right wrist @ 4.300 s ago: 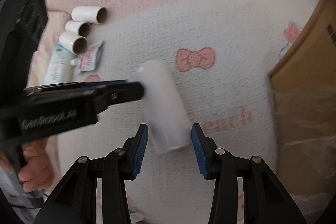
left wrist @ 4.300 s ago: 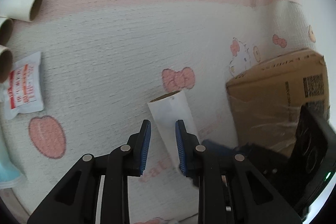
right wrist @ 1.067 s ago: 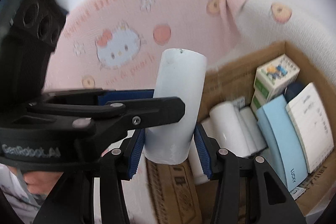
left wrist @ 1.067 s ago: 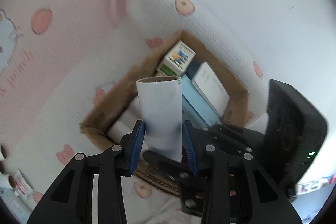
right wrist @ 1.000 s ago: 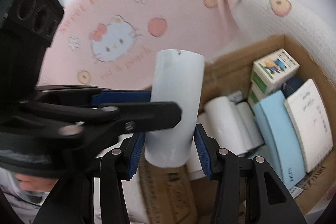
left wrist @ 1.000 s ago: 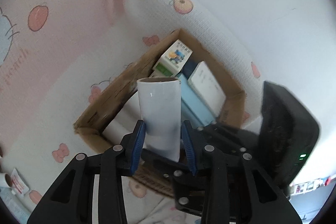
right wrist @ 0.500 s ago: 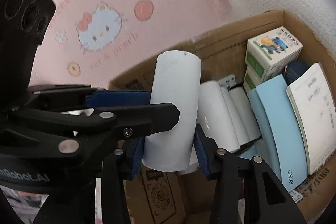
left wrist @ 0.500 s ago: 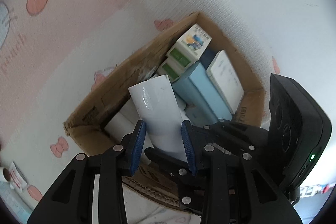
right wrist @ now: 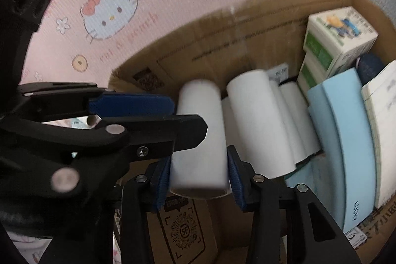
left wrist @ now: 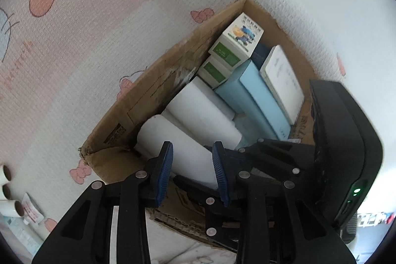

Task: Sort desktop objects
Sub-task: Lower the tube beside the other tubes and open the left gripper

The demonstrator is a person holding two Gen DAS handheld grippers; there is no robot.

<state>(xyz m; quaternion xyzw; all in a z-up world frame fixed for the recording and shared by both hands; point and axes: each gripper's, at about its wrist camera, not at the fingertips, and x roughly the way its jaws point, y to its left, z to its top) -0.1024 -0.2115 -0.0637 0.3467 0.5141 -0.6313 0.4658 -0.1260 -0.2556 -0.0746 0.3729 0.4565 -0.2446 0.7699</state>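
A white paper roll is held by both grippers over the left end of an open cardboard box. My right gripper is shut on the roll's near end. My left gripper grips the same roll from the side; in the right wrist view its fingers come in from the left. The roll leans down into the box beside other white rolls.
The box also holds green-and-white cartons, a light blue box and a white notepad. Cardboard tubes and a sachet lie on the pink and white mat at lower left.
Both grippers have carried the roll from the mat to the box, tipped it and lowered it in beside the other rolls.
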